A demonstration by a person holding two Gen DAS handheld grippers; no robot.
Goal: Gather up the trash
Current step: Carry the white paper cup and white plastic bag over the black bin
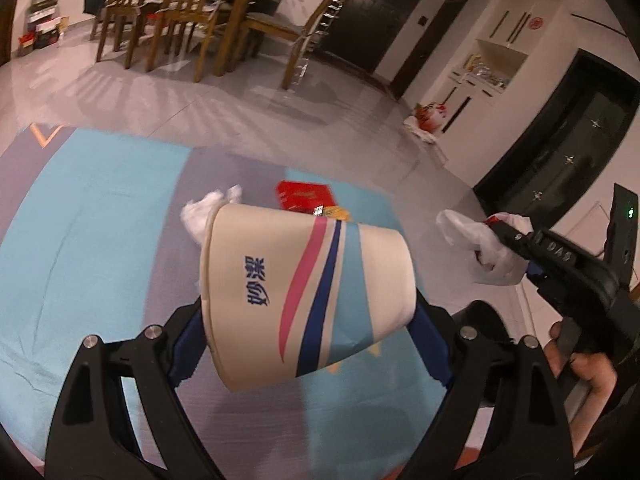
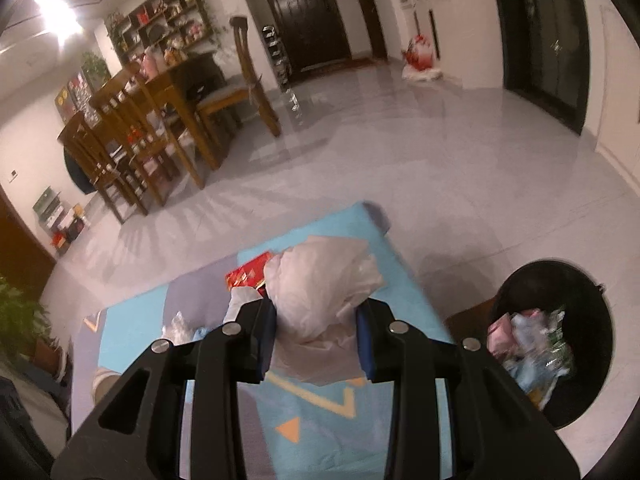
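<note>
Both grippers tilt down over a blue mat (image 2: 320,440). The left gripper (image 1: 308,320) has its jaws spread wide, clamped across a paper cup (image 1: 304,300) lying sideways between them. The right gripper (image 2: 316,340) has its jaws nearly together, pinching a crumpled plastic bag (image 2: 320,300); a red packet (image 1: 306,196) lies on the mat beyond the jaws, and a black bin (image 2: 552,344) of rubbish stands to their right.
</note>
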